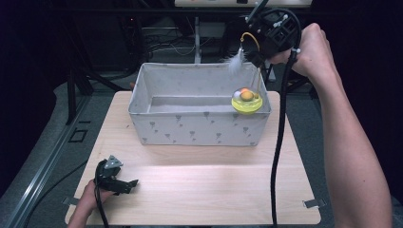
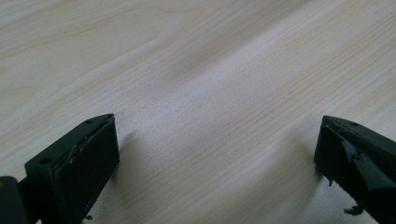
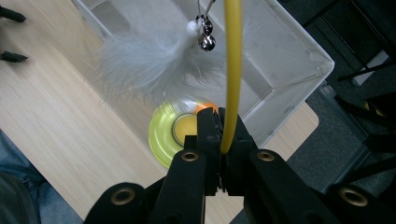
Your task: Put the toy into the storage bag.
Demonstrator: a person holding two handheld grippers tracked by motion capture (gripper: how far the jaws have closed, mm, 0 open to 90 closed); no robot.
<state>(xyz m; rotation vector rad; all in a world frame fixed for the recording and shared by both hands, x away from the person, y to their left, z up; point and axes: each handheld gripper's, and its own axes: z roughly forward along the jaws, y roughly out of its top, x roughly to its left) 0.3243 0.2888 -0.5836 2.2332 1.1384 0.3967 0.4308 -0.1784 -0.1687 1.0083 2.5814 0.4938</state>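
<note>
The cat toy point(image 1: 246, 99) hangs straight below my right claw point(image 1: 257, 61), which is clenched on its yellow wand point(image 3: 231, 70); the wand runs vertical, and the base sits at the fabric bin's point(image 1: 157, 118) front right corner. My left claw point(image 1: 134, 182) rests released on the tabletop point(image 1: 214, 190), well apart. One toy, one bin, one feather point(image 3: 140, 65), two bells point(image 3: 205, 35).

Overhead and claw-mounted views share table point(image 1: 199, 180).
</note>
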